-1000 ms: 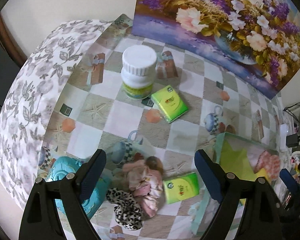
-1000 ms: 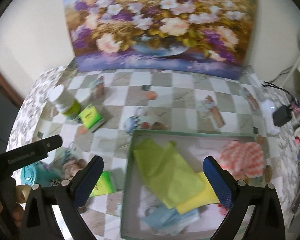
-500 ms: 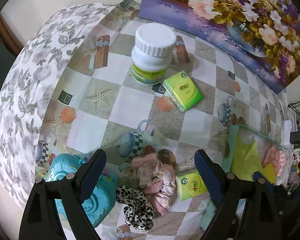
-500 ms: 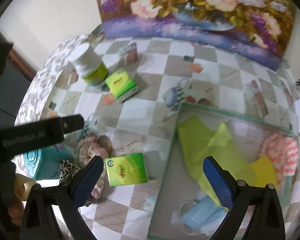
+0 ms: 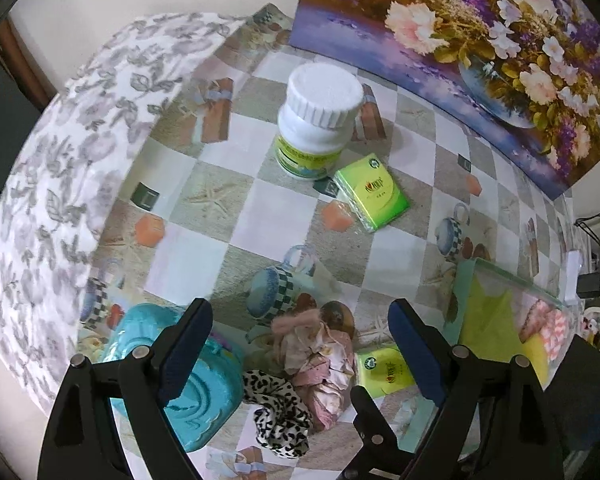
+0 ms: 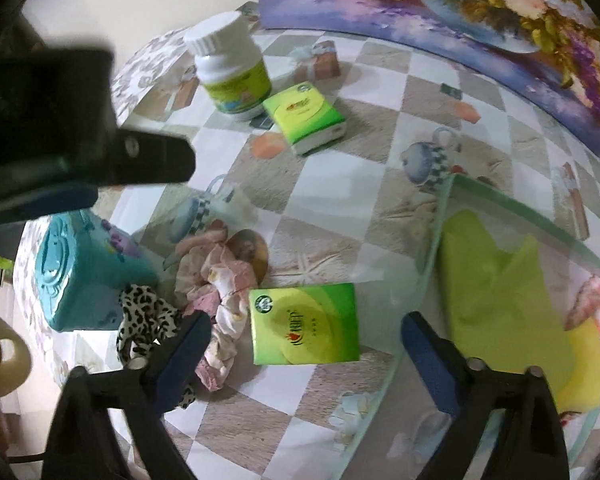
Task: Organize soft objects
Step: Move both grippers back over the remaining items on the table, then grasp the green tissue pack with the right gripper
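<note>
We judge the step as approach for pick-up: right gripper (image 6: 304, 354) sits w/ jaws apart, empty, having just been closing a little, the near green tissue pack (image 6: 304, 324) between its fingers but untouched. Left gripper (image 5: 300, 346) also apart, empty, over pink cloth (image 5: 320, 356) beside leopard-print scrunchie (image 5: 280, 416). Next move, in our view: lower, clamp pack, carry to tray (image 6: 496, 204) alongside. Pack logo unreadable; bottle (image 6: 232, 76) label too blurred.

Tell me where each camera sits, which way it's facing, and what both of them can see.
Left wrist: on the left gripper, looking steeply down over the pink cloth; its own open fingers show.
Right wrist: on the right gripper, looking steeply down over the near tissue pack; its fingers, just closing, touch nothing.
Shared: white bottle, far tissue pack, clear bin.
</note>
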